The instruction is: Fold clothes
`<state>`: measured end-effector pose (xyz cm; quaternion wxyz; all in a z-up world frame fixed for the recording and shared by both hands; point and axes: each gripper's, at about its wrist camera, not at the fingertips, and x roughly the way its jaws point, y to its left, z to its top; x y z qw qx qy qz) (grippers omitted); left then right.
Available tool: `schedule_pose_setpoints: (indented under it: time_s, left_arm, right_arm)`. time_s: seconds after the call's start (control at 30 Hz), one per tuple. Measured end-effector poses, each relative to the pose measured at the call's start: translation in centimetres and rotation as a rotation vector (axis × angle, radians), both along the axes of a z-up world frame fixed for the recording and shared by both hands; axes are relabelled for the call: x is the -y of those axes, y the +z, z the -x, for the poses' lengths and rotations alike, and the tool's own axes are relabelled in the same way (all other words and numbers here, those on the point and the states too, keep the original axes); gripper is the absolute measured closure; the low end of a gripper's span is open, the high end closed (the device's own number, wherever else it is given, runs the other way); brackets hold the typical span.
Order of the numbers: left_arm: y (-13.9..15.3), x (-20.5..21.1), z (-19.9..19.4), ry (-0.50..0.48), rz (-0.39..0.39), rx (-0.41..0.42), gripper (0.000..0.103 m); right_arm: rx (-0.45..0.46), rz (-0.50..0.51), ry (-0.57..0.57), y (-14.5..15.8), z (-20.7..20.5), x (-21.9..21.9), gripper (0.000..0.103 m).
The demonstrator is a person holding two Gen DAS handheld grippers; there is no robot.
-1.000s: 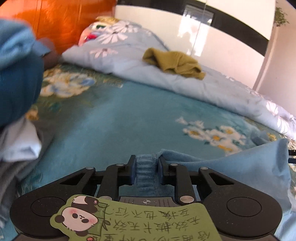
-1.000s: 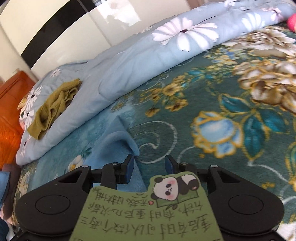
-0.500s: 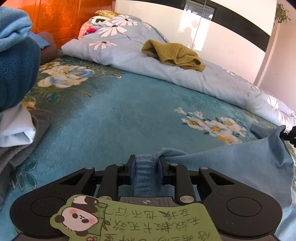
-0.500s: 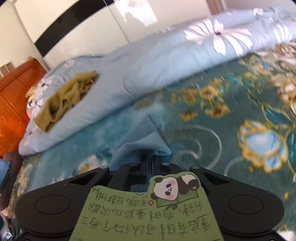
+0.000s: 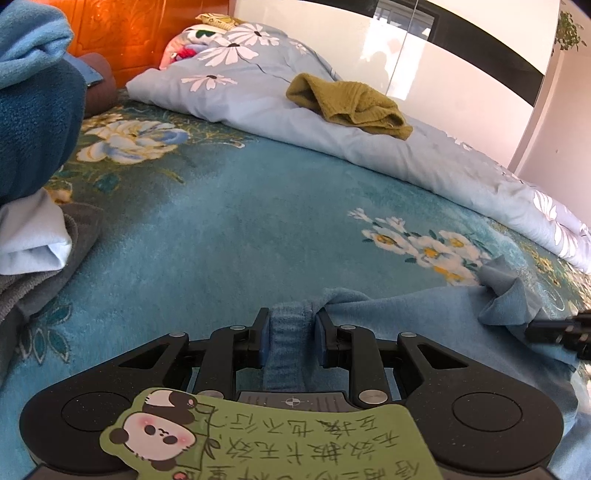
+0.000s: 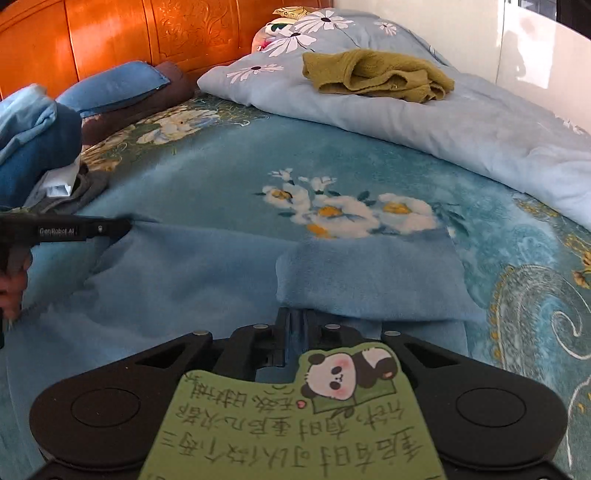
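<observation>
The blue cloth (image 6: 192, 273) lies on the bed (image 5: 240, 229), pinched tight by both the left gripper (image 5: 291, 338) and the right gripper (image 6: 295, 325). It looks like pants, maybe. To fold well, lift both ends evenly and keep the cloth flat

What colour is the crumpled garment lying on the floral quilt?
Olive green garment on the quilt, clearest in the right wrist view.

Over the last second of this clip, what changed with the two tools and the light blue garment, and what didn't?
The right tool, open beside the light blue garment a second ago, has closed on its edge and swung round towards the headboard; the garment now lies spread between both tools. The left tool kept its grip on the ribbed band throughout. The olive sweater stayed on the floral duvet.
</observation>
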<state>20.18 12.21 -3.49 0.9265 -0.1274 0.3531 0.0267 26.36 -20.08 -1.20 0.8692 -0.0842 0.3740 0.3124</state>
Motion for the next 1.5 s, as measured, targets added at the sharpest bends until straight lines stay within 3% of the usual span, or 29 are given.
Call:
schedule_pose_setpoints:
  time_s: [0.13,0.27,0.37,0.5,0.53,0.57,0.6,0.7,0.87,0.97,1.13,1.2,1.27,1.43,1.5]
  left_arm:
    - [-0.2,-0.1,0.2,0.005,0.007,-0.014,0.082]
    - [-0.1,-0.1,0.3,0.013,0.020,-0.021,0.082]
    - [-0.1,-0.2,0.4,0.011,0.023,-0.021,0.082]
    - [-0.1,-0.2,0.3,0.011,0.024,-0.026,0.082]
    - [-0.1,-0.3,0.3,0.011,0.025,-0.026,0.082]
    - [-0.1,-0.3,0.3,0.011,0.027,-0.027,0.082]
    - [-0.1,-0.3,0.3,0.011,0.028,-0.027,0.082]
    - [-0.2,-0.4,0.3,0.012,0.030,-0.028,0.082]
    - [-0.3,-0.4,0.2,0.018,0.034,-0.032,0.082]
    - [-0.3,-0.5,0.2,0.019,0.039,-0.034,0.082]
    - [-0.2,-0.3,0.3,0.021,0.050,-0.034,0.082]
    - [-0.3,-0.3,0.3,0.021,0.051,-0.035,0.082]
    - [-0.3,-0.3,0.3,0.020,0.051,-0.036,0.082]
    - [-0.4,-0.4,0.2,0.018,0.055,-0.040,0.082]
    - [-0.4,-0.5,0.2,0.019,0.055,-0.043,0.082]
  right_arm:
    - [-0.001,-0.092,-0.140,0.8,-1.0,3.0,0.070]
    - [-0.107,-0.158,-0.311,-0.2,-3.6,5.8,0.068]
    - [-0.206,-0.329,-0.426,-1.4,-4.4,7.9,0.068]
    - [-0.255,-0.407,-0.496,-2.9,-5.2,8.2,0.068]
    - [-0.269,-0.413,-0.519,-3.2,-5.4,8.1,0.072]
    - [-0.274,-0.424,-0.538,-3.3,-5.6,8.0,0.092]
    - [-0.269,-0.443,-0.544,-3.2,-5.8,7.9,0.098]
    - [-0.185,-0.473,-0.512,-1.2,-5.5,6.5,0.099]
    - [-0.066,-0.474,-0.255,3.4,-4.3,0.6,0.098]
    - [-0.080,-0.420,-0.082,3.8,-3.1,-4.1,0.098]
    - [-0.168,-0.240,0.055,0.6,-1.3,-8.4,0.089]
    - [-0.184,-0.235,0.051,0.3,-1.0,-8.0,0.083]
    - [-0.170,-0.254,0.049,1.1,-0.8,-6.8,0.071]
    - [-0.057,-0.207,-0.050,2.8,-2.5,-4.7,0.063]
    - [-0.082,-0.174,-0.061,1.9,-4.1,-5.0,0.058]
